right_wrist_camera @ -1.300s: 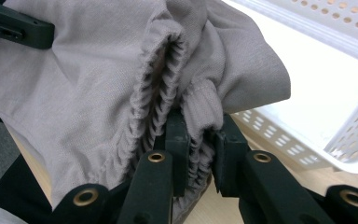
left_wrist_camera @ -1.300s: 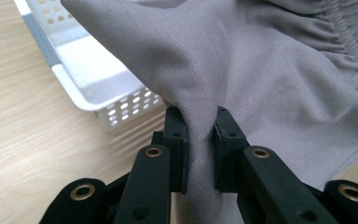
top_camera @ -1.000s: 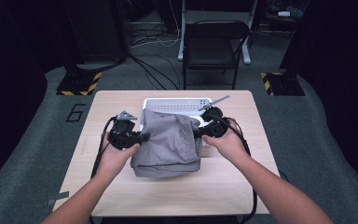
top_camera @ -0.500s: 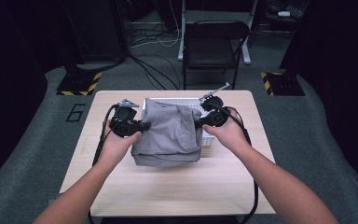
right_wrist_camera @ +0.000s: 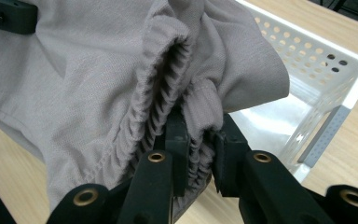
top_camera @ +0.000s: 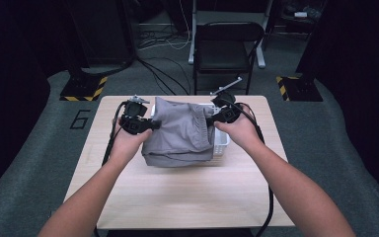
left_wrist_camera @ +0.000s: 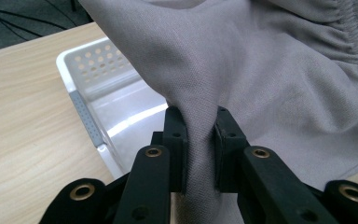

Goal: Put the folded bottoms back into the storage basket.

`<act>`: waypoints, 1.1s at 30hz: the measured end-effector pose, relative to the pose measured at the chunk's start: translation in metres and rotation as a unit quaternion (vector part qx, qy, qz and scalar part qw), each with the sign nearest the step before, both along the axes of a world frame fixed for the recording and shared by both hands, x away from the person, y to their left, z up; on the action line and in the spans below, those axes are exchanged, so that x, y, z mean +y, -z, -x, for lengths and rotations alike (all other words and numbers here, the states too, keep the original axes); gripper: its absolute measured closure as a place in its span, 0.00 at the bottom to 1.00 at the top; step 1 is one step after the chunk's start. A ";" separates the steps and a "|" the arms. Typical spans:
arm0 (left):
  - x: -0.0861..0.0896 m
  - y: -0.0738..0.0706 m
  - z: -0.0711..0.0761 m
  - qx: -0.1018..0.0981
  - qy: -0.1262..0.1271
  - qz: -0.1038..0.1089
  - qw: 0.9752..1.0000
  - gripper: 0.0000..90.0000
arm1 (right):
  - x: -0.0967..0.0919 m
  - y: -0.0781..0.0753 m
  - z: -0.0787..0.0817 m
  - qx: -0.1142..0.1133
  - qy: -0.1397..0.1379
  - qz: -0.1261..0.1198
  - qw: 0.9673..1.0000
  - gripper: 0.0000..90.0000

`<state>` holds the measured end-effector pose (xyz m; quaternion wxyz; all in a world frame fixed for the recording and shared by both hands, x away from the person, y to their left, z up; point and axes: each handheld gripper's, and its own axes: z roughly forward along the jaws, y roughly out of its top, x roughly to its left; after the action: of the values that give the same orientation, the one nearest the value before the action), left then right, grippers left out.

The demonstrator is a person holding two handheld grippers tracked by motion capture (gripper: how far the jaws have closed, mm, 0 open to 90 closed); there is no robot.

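Between the left tool [top_camera: 154,124] and right tool [top_camera: 211,118], both clamping it, the grey garment [top_camera: 180,131] is hanging over the white basket [top_camera: 222,143], probably not lowered in yet.

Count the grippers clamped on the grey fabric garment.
2: the left gripper pinches the grey fabric garment at its left edge; the right gripper pinches its elastic waistband on the right.

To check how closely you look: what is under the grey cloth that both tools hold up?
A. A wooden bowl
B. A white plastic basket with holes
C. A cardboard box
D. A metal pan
B: below the grey cloth, pinched by the left tool and right tool, sits a white perforated basket.
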<state>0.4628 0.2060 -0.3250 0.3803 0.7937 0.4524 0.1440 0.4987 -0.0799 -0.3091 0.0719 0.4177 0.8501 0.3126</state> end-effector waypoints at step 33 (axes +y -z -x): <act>-0.020 -0.002 -0.060 0.020 0.003 -0.017 1.000 0.87 | -0.012 -0.001 -0.055 0.006 0.055 -0.005 0.998 0.87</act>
<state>0.5229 0.1856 -0.3228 0.3578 0.8040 0.4552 0.1352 0.5542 -0.0914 -0.3078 0.0813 0.4661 0.8247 0.3099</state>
